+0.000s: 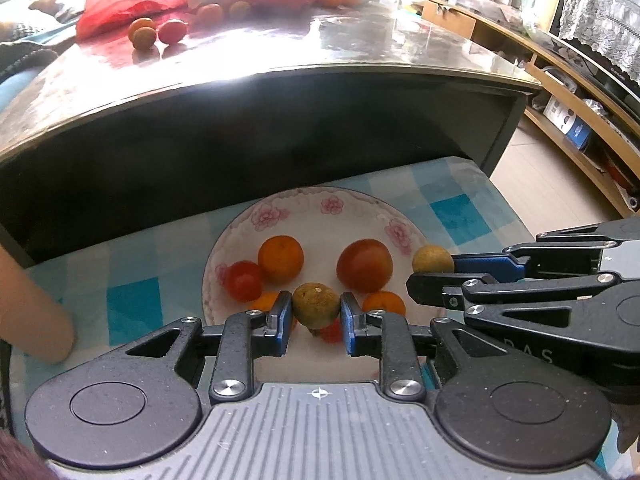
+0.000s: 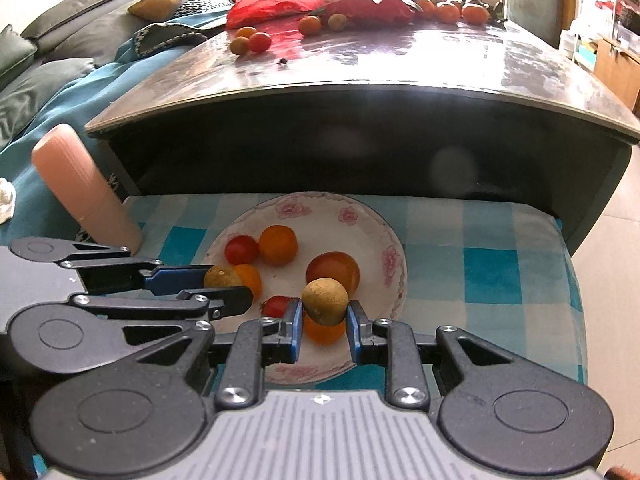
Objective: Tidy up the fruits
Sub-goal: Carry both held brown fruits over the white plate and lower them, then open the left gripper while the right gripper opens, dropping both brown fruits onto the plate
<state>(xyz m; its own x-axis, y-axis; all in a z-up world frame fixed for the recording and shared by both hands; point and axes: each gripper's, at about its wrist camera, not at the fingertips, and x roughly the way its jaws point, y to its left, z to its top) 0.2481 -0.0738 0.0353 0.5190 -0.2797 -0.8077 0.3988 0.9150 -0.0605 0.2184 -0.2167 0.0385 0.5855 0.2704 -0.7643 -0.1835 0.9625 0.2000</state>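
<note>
A white plate point(image 1: 304, 204) point(image 2: 320, 202) with pink flowers lies on a blue checked cushion and holds several oranges and tomatoes, among them an orange point(image 1: 280, 258) and a large tomato point(image 1: 364, 266). My left gripper point(image 1: 315, 316) point(image 2: 228, 285) is shut on a brownish round fruit point(image 1: 315, 305) point(image 2: 221, 277) over the plate's near side. My right gripper point(image 2: 325, 316) point(image 1: 434, 271) is shut on a second brownish round fruit point(image 2: 325, 301) point(image 1: 432, 258), just above the plate's right part. The two grippers hang side by side.
A dark table point(image 1: 280, 80) with a shiny top rises behind the cushion point(image 2: 480, 272). On it lie loose small fruits point(image 1: 158, 32) and a red plastic bag point(image 2: 276, 4). A pale pink cylinder point(image 2: 86, 192) stands left of the plate. A sofa point(image 2: 60, 40) is at the left, wooden shelves point(image 1: 580, 112) at the right.
</note>
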